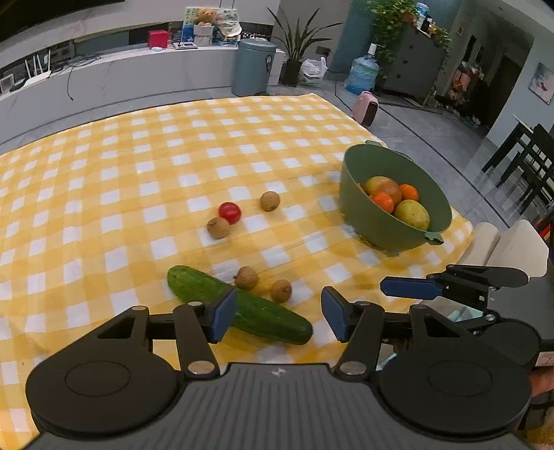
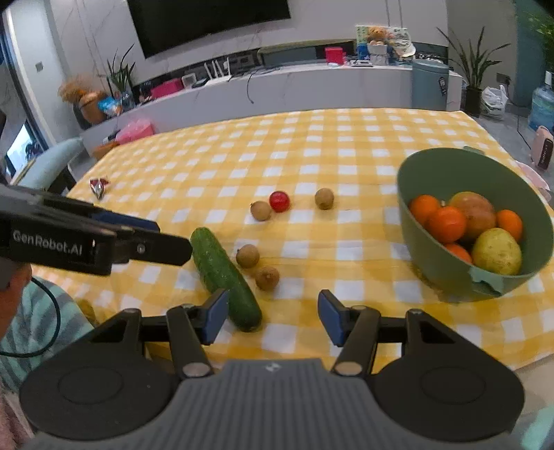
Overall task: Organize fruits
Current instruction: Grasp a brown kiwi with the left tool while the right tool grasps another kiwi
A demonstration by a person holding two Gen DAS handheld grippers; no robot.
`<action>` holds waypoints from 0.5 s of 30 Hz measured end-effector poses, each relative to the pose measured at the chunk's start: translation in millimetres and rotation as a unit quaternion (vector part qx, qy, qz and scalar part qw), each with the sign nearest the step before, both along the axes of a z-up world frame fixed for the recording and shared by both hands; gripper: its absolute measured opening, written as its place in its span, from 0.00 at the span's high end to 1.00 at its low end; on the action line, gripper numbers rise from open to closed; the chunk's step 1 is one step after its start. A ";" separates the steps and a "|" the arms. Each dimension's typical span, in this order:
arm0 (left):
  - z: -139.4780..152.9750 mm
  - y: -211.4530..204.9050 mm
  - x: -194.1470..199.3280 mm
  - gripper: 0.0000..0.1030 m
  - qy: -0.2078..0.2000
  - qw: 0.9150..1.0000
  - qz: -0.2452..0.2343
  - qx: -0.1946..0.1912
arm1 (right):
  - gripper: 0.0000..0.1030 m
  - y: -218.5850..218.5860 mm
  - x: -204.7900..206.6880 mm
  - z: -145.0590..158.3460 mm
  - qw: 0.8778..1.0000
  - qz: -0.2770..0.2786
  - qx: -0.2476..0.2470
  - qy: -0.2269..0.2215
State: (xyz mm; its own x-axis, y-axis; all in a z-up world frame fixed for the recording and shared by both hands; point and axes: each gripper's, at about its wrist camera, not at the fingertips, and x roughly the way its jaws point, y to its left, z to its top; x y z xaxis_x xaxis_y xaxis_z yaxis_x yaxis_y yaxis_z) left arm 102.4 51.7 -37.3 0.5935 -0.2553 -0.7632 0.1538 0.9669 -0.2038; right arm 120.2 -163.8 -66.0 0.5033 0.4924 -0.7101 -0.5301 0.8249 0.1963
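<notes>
A grey-walled living room surrounds the scene, with a dark television point(image 2: 207, 24) on the wall above a long pale counter point(image 2: 311, 86), a grey-blue bin point(image 1: 254, 67), potted plants point(image 1: 297, 45) and a water jug point(image 1: 362, 74) behind. A yellow-and-white checked tablecloth point(image 1: 138, 173) covers the table. At its right side a green bowl point(image 2: 446, 166) holds oranges, a mango and a yellow-green fruit. A cucumber point(image 2: 225, 277) lies diagonally near the front edge, two brown longans point(image 2: 247, 256) just beside it; farther back a red tomato point(image 2: 279, 201) touches another longan, with a fourth apart. The left gripper point(image 1: 278, 313) and right gripper point(image 2: 273, 316) both hang spread wide above the near edge, holding nothing.
</notes>
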 end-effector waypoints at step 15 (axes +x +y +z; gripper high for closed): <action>-31.9 33.7 17.5 0.37 0.048 0.998 0.034 -0.016 | 0.67 55.4 27.8 -29.8 0.998 0.051 -0.042 -0.004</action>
State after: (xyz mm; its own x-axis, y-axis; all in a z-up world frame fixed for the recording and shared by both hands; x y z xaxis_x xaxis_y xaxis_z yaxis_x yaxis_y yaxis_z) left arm 119.8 85.3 -69.2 0.5350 -0.2417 -0.8095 0.0669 0.9673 -0.2446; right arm 148.0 -108.4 -95.8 0.4599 0.4801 -0.7470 -0.6130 0.7803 0.1240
